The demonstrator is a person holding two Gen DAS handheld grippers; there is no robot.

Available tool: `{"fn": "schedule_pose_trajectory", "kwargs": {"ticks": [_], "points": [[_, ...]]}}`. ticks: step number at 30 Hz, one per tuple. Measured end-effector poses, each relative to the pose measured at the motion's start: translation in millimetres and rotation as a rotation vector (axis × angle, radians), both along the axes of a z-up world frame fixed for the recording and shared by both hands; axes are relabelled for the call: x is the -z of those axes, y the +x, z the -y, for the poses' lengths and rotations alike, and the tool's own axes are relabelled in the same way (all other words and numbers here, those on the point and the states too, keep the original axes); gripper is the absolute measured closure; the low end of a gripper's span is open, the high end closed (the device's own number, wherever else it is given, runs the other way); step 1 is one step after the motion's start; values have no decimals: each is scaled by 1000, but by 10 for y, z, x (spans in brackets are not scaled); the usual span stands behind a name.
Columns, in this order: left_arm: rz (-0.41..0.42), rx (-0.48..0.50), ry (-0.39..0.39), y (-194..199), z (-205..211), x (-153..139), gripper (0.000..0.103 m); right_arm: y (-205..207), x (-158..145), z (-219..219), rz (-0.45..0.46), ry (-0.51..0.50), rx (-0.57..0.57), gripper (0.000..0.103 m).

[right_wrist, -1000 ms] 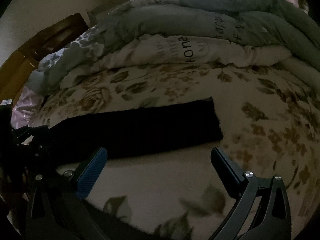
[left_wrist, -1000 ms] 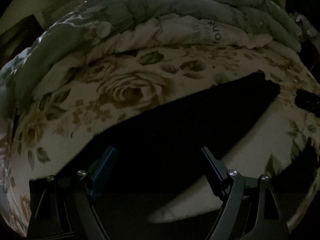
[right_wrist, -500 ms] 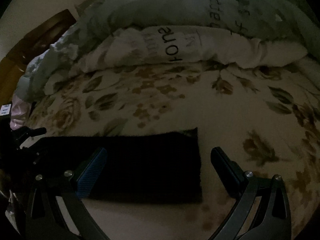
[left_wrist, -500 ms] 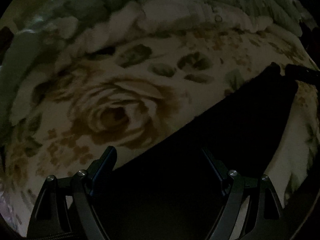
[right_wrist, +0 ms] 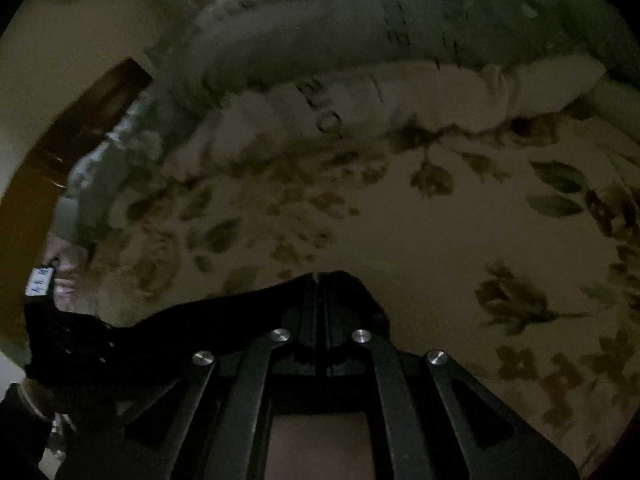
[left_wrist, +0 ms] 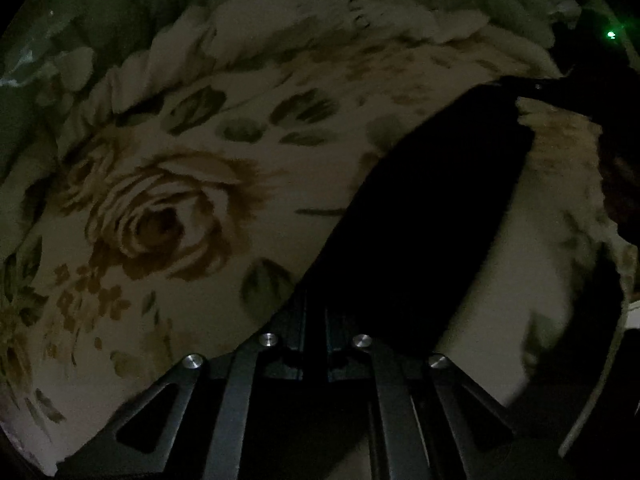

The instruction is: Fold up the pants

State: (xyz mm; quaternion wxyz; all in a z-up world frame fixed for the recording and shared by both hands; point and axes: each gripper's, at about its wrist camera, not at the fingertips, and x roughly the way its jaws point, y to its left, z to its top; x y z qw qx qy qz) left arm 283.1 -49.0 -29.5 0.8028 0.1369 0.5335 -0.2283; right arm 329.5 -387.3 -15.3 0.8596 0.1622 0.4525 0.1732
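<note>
The black pants point(left_wrist: 448, 208) lie folded into a long strip on the floral sheet point(left_wrist: 168, 216), running from bottom centre to upper right in the left wrist view. My left gripper point(left_wrist: 316, 312) points steeply down at the strip's near end, its jaws closing until the fingers meet on the cloth edge. The right gripper's dark tip point(left_wrist: 540, 87) shows at the strip's far end. In the right wrist view my right gripper point(right_wrist: 318, 280) is closing too, with the pants point(right_wrist: 168, 332) bunched up around its fingertips. The strip trails left towards the other gripper point(right_wrist: 60, 332).
A rolled grey-green quilt point(right_wrist: 360, 32) and a white printed blanket point(right_wrist: 360, 96) are piled along the far side of the bed. A brown wooden headboard point(right_wrist: 92, 120) stands at the left. Bare floral sheet point(right_wrist: 460, 220) spreads to the right.
Both grippers came down onto the ends of the black strip and went from wide open to closed. The right end of the pants now puckers up around the right fingers.
</note>
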Motion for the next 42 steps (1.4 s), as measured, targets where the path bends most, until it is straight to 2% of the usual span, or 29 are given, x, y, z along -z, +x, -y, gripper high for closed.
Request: {"fn": "schedule_pose_trajectory", "kwargs": {"ticks": [7, 17, 26, 33, 42], "points": [[49, 22, -74, -643, 38, -351, 99, -516, -400, -40, 93, 34, -97, 100], [67, 5, -142, -1410, 117, -554, 99, -1298, -566, 123, 126, 24, -110, 100], [60, 17, -167, -1941, 179, -534, 100, -1902, -401, 522, 62, 37, -54, 100], [60, 35, -140, -2266, 224, -437, 100, -2288, -343, 559, 14, 5, -97, 100], [57, 53, -128, -2541, 196, -328, 99, -2572, -248, 492, -54, -99, -164, 100]]}}
